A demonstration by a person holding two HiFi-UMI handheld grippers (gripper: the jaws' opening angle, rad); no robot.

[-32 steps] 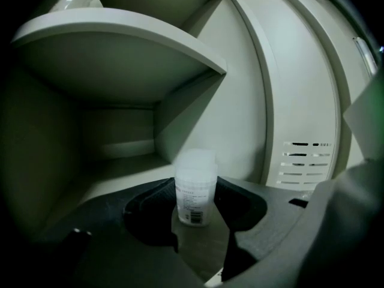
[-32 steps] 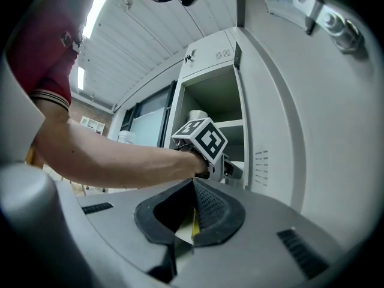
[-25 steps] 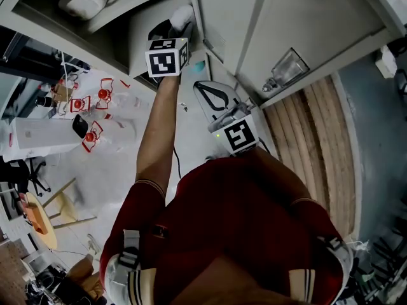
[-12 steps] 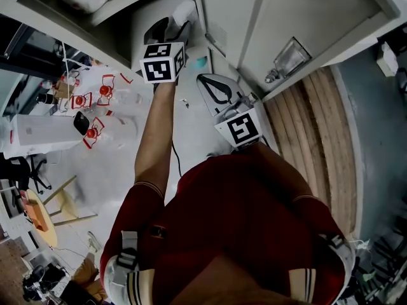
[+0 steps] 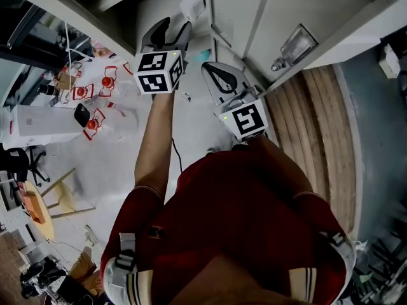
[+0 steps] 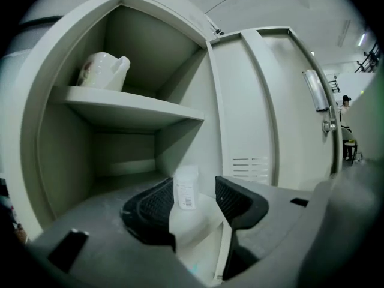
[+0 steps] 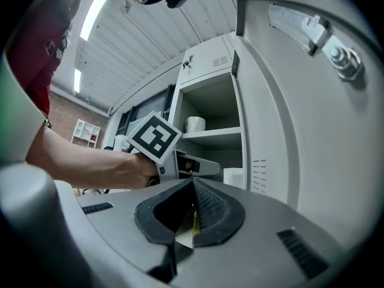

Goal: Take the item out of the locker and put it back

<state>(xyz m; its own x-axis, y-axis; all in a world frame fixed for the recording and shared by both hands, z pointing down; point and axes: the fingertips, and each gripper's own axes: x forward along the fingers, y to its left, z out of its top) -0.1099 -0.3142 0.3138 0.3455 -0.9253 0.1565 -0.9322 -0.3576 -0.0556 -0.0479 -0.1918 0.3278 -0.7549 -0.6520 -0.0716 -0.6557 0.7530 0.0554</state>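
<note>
A small white carton with a printed label stands upright at the front of the locker's lower compartment; it also shows in the head view as the carton. My left gripper is open and hangs just outside the locker. The carton shows between its jaws but farther in, untouched. From above, the left gripper points at the compartment. My right gripper is shut on nothing and held lower, beside the locker door; in the head view the right gripper sits right of the left one.
A white pot rests on the upper shelf. The open door stands right of the compartment, with a metal handle on a neighbouring door. On the floor at left lie red-and-white items. Wooden slats lie at right.
My left gripper has drawn back out of the locker, away from the white carton, which stays standing inside. The right gripper has shifted slightly and stays shut.
</note>
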